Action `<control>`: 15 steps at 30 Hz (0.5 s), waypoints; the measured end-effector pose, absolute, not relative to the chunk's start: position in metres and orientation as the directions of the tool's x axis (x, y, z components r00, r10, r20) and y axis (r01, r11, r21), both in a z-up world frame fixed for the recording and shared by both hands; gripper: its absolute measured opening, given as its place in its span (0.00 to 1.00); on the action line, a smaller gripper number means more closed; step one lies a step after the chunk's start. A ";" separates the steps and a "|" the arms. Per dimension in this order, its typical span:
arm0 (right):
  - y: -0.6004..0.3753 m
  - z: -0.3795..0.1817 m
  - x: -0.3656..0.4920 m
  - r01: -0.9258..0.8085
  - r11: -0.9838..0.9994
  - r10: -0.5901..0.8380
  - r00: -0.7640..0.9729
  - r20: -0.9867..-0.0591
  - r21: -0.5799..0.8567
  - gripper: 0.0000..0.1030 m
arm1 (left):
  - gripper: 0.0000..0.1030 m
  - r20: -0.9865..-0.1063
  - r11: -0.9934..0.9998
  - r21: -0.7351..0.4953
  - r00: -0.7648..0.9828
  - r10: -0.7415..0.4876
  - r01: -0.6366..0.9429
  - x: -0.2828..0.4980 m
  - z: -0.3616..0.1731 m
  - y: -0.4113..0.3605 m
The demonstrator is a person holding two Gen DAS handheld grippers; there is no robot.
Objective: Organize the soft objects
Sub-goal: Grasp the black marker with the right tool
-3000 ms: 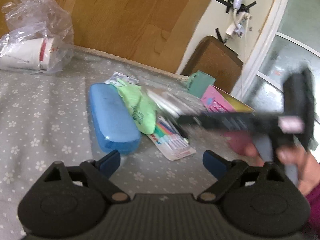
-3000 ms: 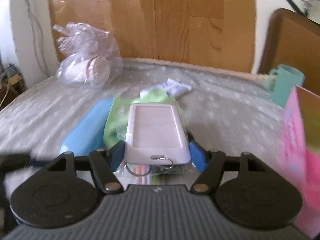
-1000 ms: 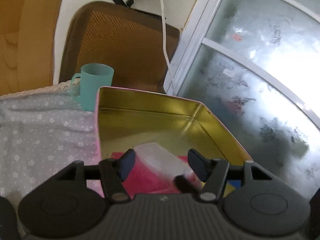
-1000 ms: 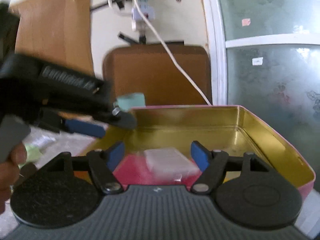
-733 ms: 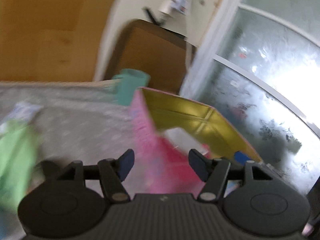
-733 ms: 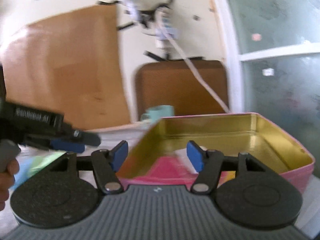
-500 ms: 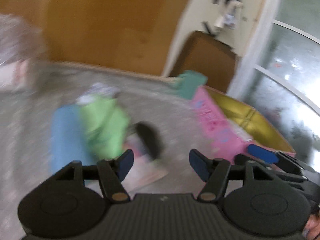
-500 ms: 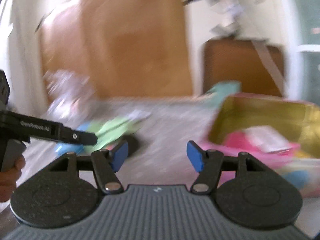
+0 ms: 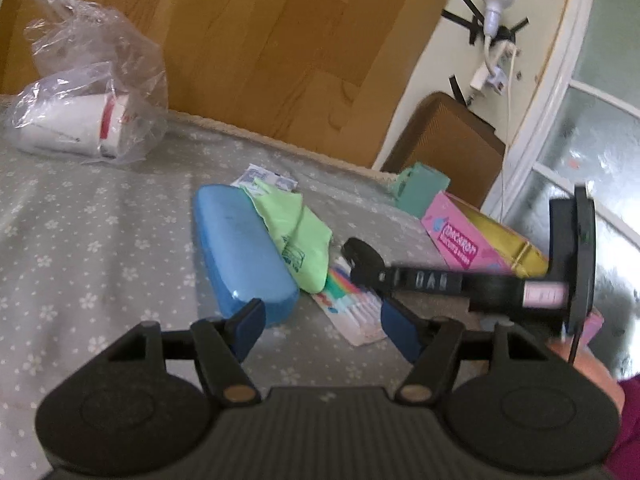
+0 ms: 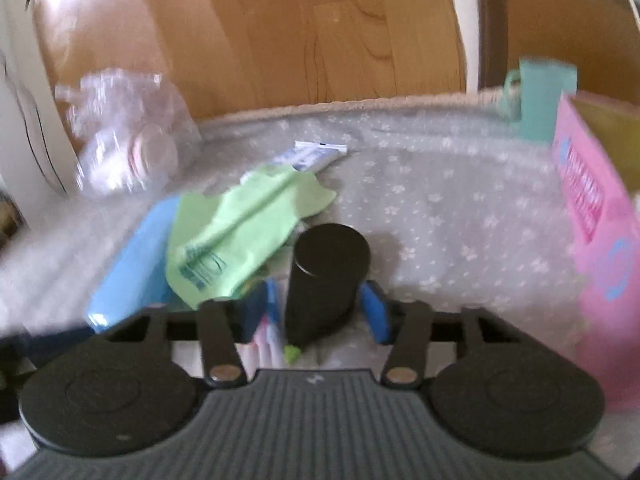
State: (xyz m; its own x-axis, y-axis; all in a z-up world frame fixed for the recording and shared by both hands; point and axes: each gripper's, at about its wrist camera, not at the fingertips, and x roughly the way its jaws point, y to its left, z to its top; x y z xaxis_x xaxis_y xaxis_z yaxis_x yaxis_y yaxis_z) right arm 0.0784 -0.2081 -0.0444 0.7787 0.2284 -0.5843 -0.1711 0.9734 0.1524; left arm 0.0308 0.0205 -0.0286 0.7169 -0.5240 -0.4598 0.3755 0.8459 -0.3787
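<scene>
Grey flower-print cloth [image 9: 100, 248] is covering the surface that is spreading out ahead of both pairs of jaws, and everything else is lying on it. Far ahead and to the left of the left gripper [image 9: 320, 316], a crumpled clear plastic bag holding white paper cups [image 9: 84, 120] is sitting against the wooden panel. Off to the right of both pairs of jaws, the pink rectangular tin with a gold inside [image 10: 600, 216] is standing open, with a teal plastic mug [image 10: 540, 96] just behind it.

Directly ahead of the left gripper's left finger, the long blue hard case [image 9: 240, 252] is lying lengthwise. The light green folded cloth with dark print [image 10: 236, 236] is draping over the case's right edge. Beyond the cloth, a small white and blue sachet [image 10: 316, 156] is lying flat. A pack of coloured pens in a clear sleeve [image 9: 352, 304] is lying between the left gripper's 2 fingers, partly under the cloth.

The left gripper's jaws are standing wide apart and holding nothing. The right gripper [image 10: 316, 308] is reaching in from the right in the left wrist view, and its 2 blue pads are bracketing a short black cylindrical canister [image 10: 324, 276] standing on the pen pack; the jaws are parted, and I cannot tell whether the pads are touching it, as the frame is blurred.
</scene>
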 end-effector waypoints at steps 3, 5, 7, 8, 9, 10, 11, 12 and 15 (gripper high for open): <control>-0.219 -0.047 0.082 -0.150 0.953 0.281 0.761 -0.585 0.262 0.39 | 0.64 -0.451 0.832 -0.392 0.706 -0.546 0.393 0.029 -0.029 0.022; -0.220 -0.043 0.074 -0.129 0.956 0.266 0.759 -0.594 0.262 0.39 | 0.66 -0.443 0.822 -0.397 0.699 -0.561 0.408 0.026 -0.029 0.023; -0.220 -0.042 0.059 -0.146 0.957 0.270 0.762 -0.589 0.250 0.39 | 0.66 -0.440 0.811 -0.400 0.686 -0.579 0.427 0.025 -0.028 0.020; -0.221 -0.042 0.049 -0.156 0.959 0.270 0.760 -0.591 0.238 0.39 | 0.66 -0.445 0.808 -0.400 0.678 -0.585 0.434 0.025 -0.029 0.018; -0.221 -0.042 0.035 -0.167 0.962 0.266 0.760 -0.593 0.217 0.39 | 0.66 -0.454 0.803 -0.401 0.665 -0.593 0.442 0.025 -0.030 0.016; -0.223 -0.041 0.023 -0.176 0.964 0.262 0.763 -0.591 0.200 0.39 | 0.66 -0.459 0.797 -0.404 0.655 -0.601 0.448 0.025 -0.031 0.014; -0.225 -0.041 0.007 -0.185 0.966 0.256 0.768 -0.587 0.180 0.39 | 0.66 -0.462 0.792 -0.408 0.646 -0.608 0.454 0.025 -0.031 0.012; -0.227 -0.041 -0.009 -0.190 0.968 0.250 0.773 -0.583 0.163 0.39 | 0.66 -0.466 0.787 -0.412 0.637 -0.615 0.459 0.025 -0.032 0.010; -0.235 -0.042 -0.045 -0.187 0.972 0.236 0.790 -0.566 0.144 0.39 | 0.66 -0.477 0.779 -0.408 0.616 -0.627 0.477 0.020 -0.028 -0.002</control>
State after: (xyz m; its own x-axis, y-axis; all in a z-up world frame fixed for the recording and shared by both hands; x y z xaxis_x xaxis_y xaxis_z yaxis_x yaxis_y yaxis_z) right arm -0.0446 -0.2346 -0.0415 0.7896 0.2358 -0.5665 -0.1870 0.9718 0.1438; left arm 0.0202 -0.0015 -0.0280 0.6157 -0.6271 -0.4772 0.4769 0.7786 -0.4080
